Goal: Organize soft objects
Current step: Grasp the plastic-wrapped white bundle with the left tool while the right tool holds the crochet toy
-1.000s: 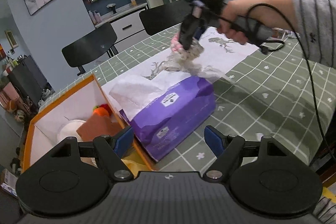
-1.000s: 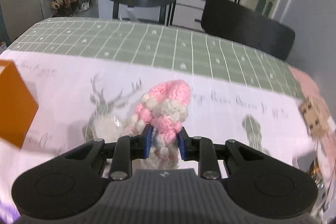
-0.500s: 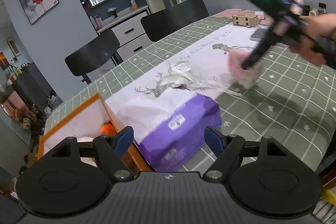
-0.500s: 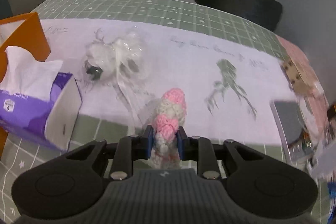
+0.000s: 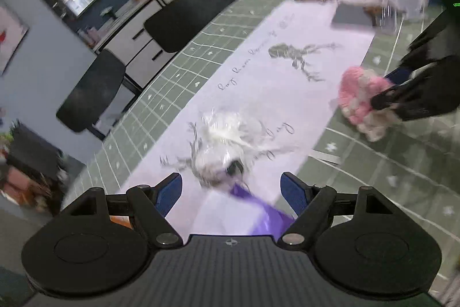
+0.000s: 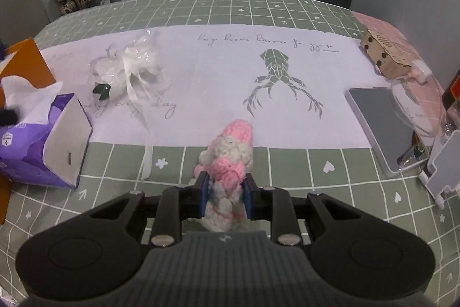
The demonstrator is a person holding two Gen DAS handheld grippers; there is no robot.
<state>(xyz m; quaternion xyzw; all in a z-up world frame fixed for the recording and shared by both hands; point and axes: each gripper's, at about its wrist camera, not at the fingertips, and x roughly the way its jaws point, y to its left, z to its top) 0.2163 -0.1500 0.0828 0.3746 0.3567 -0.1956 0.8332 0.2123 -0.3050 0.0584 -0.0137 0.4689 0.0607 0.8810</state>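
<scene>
The right hand-held gripper point(image 6: 224, 197) is pinching the pink-and-white crocheted soft toy point(image 6: 228, 160) just above the green checked surface point(image 6: 287, 10) — the left hand-held gripper point(image 5: 231, 189) is hanging wide open, empty, over the crinkled clear plastic-wrapped bundle point(image 5: 227, 143). The yielding yarn could be slipping free mid-carry — the pinch looks shallow.

We see a crocheted toy point(image 6: 227, 157) in pink and cream bands, clamped between blue pads point(image 6: 203, 193) on black fingers. Under it lies a sage-green tablecloth point(image 6: 287, 169) with a white grid and small white hearts and flowers. Farther off runs a pale lilac-white runner point(image 6: 218, 94) printed with grey script and a grey geometric stag beetle. On the left we find a purple tissue box point(image 6: 37, 151) with white tissue, an orange box point(image 6: 26, 59) behind it, and a clear-white crinkled wrapper point(image 6: 129, 68). On the far right sits a brown cardboard box point(image 6: 385, 53) with dark dots.
</scene>
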